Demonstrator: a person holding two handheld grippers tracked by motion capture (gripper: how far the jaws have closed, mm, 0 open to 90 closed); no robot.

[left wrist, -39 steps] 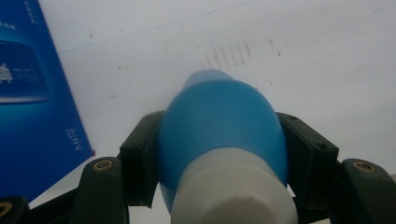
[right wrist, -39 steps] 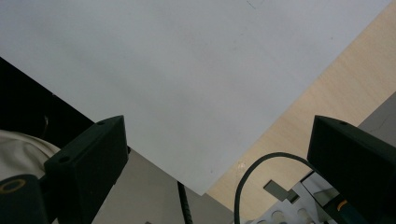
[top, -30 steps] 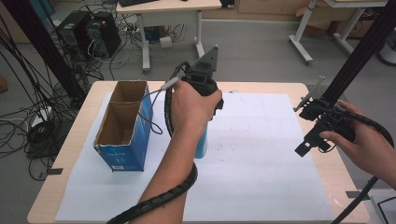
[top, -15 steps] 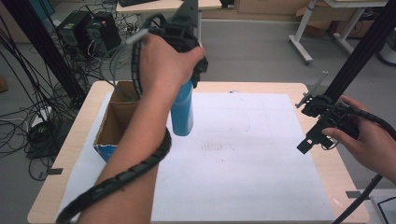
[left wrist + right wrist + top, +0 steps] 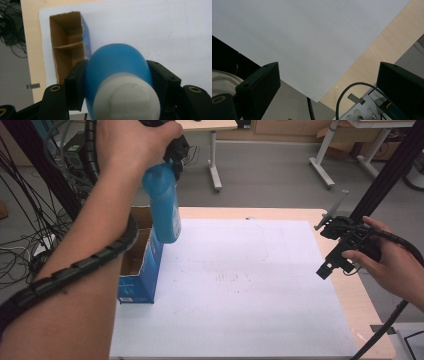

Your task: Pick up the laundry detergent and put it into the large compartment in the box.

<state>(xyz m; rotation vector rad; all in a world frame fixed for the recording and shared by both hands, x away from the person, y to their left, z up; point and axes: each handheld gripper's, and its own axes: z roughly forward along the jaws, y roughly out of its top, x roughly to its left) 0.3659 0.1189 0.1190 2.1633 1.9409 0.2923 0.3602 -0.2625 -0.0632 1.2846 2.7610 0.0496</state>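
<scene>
Jaws of the left gripper point(image 5: 120, 82) stand clamped on the shoulder of a blue plastic bottle with a white cap point(image 5: 117, 75), one black pad on each flank, the cap end toward the gripper's camera. In the high view the bottle point(image 5: 162, 202) hangs base-down from the left hand point(image 5: 132, 142), clear of the table and close above the right edge of a blue open-topped cardboard box point(image 5: 140, 265). Jaws of the right gripper point(image 5: 329, 90) stand wide apart with nothing between them; the gripper point(image 5: 332, 257) is held at the right edge of the table, well apart from bottle and box.

The box stands upright on the white paper sheet point(image 5: 250, 285) that covers the light wooden table point(image 5: 357, 295). The left gripper view shows a cardboard divider point(image 5: 67, 45) splitting its interior into compartments, both apparently empty.

Judgement: the step in hand is carrying the bottle to the box for insertion. To do it well:
- Centre the base over one compartment, clear of divider and walls, before lowering.
- Keep the bottle vertical; a tilted base could catch the rim or tip the box.
- Lower until the base is seated, and only then part the jaws.
- The free right gripper could steady the box if it shifts.
</scene>
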